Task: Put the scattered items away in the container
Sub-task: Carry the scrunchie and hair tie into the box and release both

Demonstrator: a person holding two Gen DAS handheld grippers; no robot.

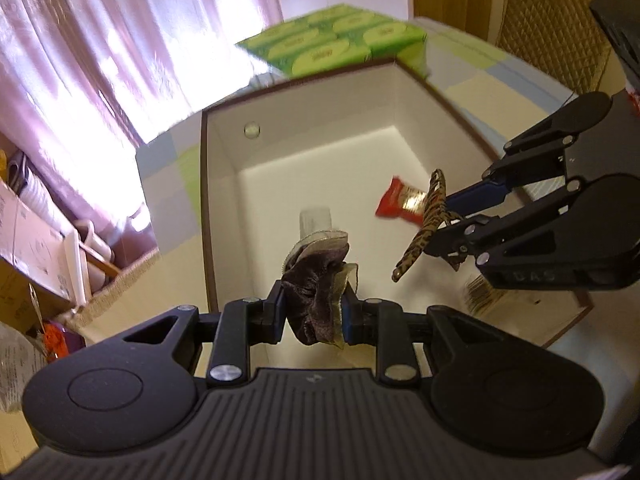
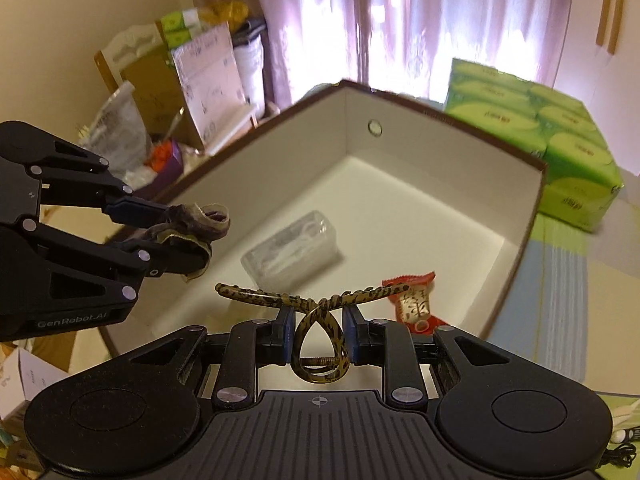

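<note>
Nearby, pink curtains (image 1: 80,48) back a patchwork-covered surface (image 1: 480,64).

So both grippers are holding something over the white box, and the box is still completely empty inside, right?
Not quite. Both do hold something: the left gripper a scrunchie, the right gripper a leopard-print hair claw. But the box isn't empty: the right wrist view shows a clear plastic case and a red snack packet inside.

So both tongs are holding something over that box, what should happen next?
Probably open both tongs. The left tongs grip a brown scrunchie and the right tongs a leopard-print hair claw, both hanging above the open box, so each should drop inside.
</note>
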